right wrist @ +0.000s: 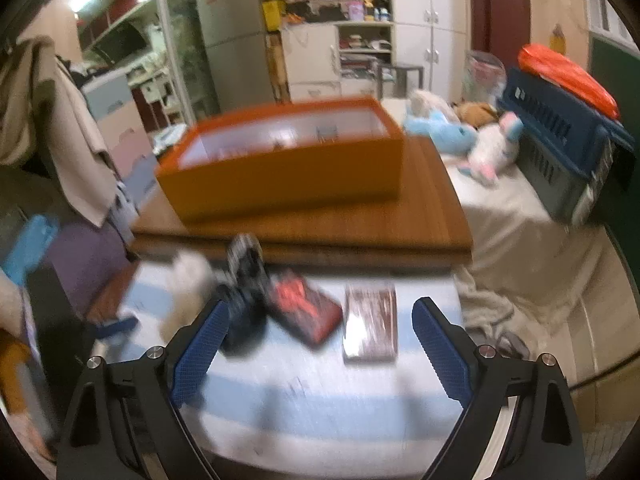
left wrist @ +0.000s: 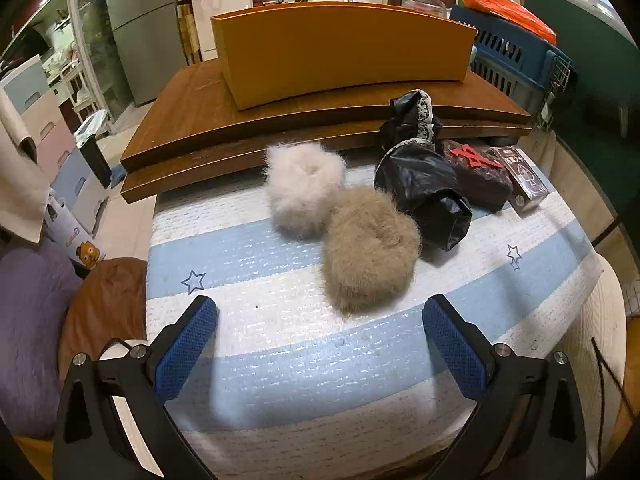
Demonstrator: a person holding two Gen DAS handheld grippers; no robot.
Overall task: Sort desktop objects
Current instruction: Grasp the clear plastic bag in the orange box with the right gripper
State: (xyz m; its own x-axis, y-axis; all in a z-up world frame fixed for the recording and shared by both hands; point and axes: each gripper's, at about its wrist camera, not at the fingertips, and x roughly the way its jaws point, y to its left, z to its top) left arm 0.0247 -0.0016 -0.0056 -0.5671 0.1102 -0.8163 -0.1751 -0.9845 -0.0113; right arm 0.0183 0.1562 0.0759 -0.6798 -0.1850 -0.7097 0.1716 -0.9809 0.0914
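Observation:
On the blue-and-white striped mat [left wrist: 280, 360] lie a tan fur ball [left wrist: 370, 250] and a paler fur ball [left wrist: 304, 188] touching it. Right of them sit black lace-trimmed scrunchies [left wrist: 420, 176], a dark pouch with a red clip [left wrist: 476, 168] and a dark card box [left wrist: 522, 180]. My left gripper [left wrist: 320, 344] stands open just short of the tan ball, nothing between its blue pads. The right wrist view is blurred: my right gripper [right wrist: 318, 350] is open above the mat [right wrist: 320, 400], with the red-topped pouch [right wrist: 308, 312] and the card box [right wrist: 372, 326] beyond its fingers.
An orange bin [left wrist: 344, 52] stands on stacked wooden boards [left wrist: 192, 120] behind the mat; seen from the right wrist, the bin [right wrist: 288, 172] is open-topped. Plush toys [right wrist: 472, 140] and a blue crate [right wrist: 560, 140] lie at the right. Cushions [left wrist: 36, 320] sit beside the mat's left edge.

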